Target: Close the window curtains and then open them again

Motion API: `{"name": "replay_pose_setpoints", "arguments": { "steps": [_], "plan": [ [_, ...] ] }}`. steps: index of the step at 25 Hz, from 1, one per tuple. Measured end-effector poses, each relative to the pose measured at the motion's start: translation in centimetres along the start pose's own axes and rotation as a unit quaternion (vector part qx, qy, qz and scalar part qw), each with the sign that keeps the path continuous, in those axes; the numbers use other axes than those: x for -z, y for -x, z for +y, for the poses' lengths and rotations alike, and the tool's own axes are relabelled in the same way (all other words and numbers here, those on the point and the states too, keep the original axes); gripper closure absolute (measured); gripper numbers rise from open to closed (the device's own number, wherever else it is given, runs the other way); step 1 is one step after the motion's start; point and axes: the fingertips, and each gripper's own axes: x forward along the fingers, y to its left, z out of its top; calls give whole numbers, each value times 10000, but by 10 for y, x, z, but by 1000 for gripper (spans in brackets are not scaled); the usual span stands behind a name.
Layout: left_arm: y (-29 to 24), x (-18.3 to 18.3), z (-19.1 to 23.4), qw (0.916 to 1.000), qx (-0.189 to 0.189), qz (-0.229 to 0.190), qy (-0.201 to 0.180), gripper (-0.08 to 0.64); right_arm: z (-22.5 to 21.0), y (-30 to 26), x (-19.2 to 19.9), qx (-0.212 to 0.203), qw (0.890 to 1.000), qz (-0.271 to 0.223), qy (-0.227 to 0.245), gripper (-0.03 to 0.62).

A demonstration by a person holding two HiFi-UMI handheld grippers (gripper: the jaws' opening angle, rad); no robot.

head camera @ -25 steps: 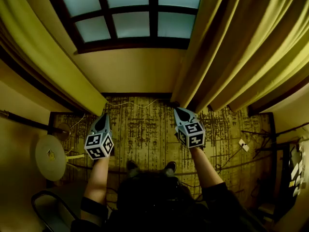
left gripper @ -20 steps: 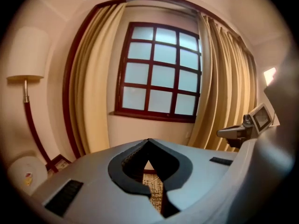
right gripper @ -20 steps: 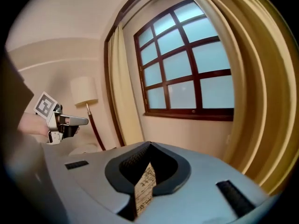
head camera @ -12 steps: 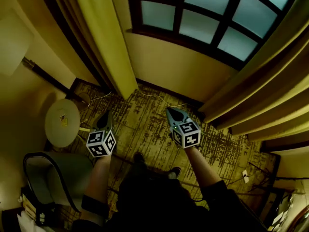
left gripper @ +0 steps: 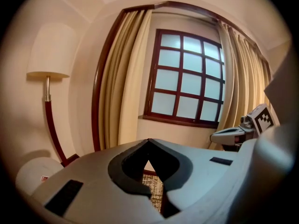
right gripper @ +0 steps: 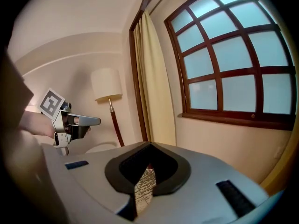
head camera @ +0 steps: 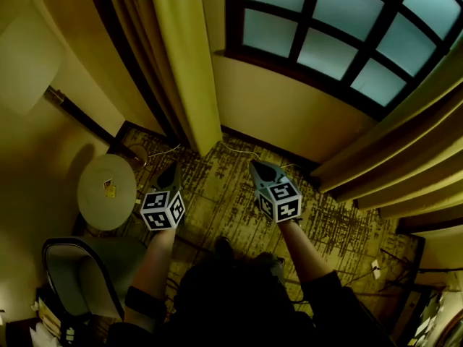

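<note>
The window [head camera: 325,35] stands uncovered, with dark wooden bars and frosted panes. The yellow left curtain [head camera: 184,63] hangs gathered at its left side, and the right curtain [head camera: 405,157] is bunched at its right. Both grippers hover over the carpet, apart from either curtain. My left gripper [head camera: 173,167] is shut and empty, pointing toward the foot of the left curtain [left gripper: 126,78]. My right gripper [head camera: 255,164] is also shut and empty, aimed at the wall under the window [right gripper: 233,64]. Each gripper view shows the other gripper: the right gripper [left gripper: 219,135] and the left gripper [right gripper: 96,121].
A floor lamp [left gripper: 47,50] with a pale shade stands left of the left curtain. A round white table [head camera: 107,191] and a dark chair [head camera: 79,280] sit at my left. A thin cable [head camera: 239,150] lies on the patterned carpet [head camera: 217,194] by the wall.
The view has swung left, so the left curtain, lamp side and round table now show more fully. Both grippers have moved left with it and stayed shut.
</note>
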Motion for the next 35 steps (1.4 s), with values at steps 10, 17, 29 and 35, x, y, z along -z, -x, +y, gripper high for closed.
{"name": "replay_pose_setpoints", "arguments": {
  "steps": [10,17,29,35],
  "plan": [
    [-42,-31,16,9996,221,-75,161,555,5,-38,-30,-25,9998,82,196,591],
    [-85,-78,19,9990,34,-382,234,554,-13,-76,-57,-385,9984,26,421,589],
    [-138,-213,37,9932,-334,-1111,-38,554,-14,-143,-143,-1142,9892,-368,839,588],
    [-176,-264,71,9905,-344,-1317,-193,554,-11,-187,-247,-1050,9821,-995,1202,583]
  ]
}}
